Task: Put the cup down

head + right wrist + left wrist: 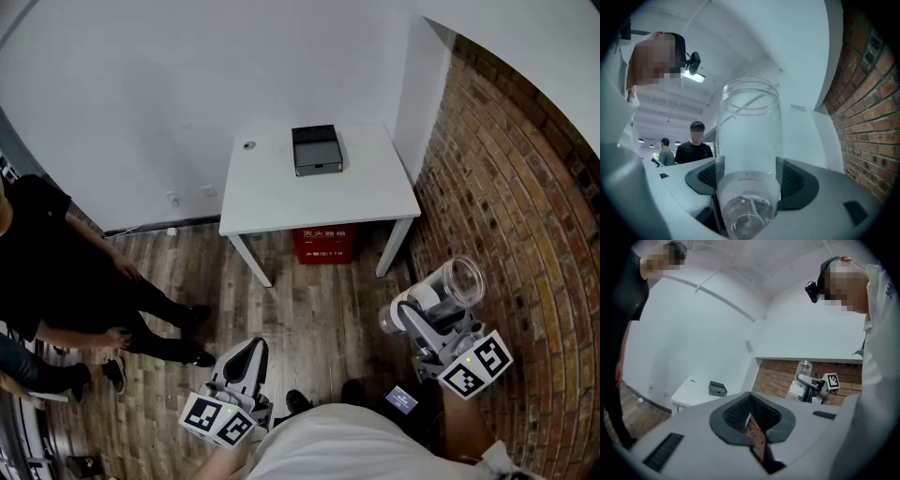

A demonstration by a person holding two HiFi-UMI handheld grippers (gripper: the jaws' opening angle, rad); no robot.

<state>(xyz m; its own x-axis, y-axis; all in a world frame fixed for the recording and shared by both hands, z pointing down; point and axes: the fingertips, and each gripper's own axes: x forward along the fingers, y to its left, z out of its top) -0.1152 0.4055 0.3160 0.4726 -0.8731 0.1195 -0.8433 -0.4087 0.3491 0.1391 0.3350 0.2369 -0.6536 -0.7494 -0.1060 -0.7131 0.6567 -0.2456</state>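
A tall clear plastic cup [452, 284] lies almost level between the jaws of my right gripper [424, 319], which is shut on its lower half, over the wooden floor by the brick wall. In the right gripper view the cup [749, 136] fills the middle, its base towards the camera and a dark pad on each side. My left gripper [253, 349] hangs low at the left, shut with nothing in it. Its own view shows the pads [761, 414] meeting and, beyond them, the cup [804, 367].
A white table [272, 202] stands ahead against the wall with a dark box [316, 150] on it and a red box [322, 244] beneath. A person in black [56, 272] stands at the left. The brick wall [525, 216] runs along the right.
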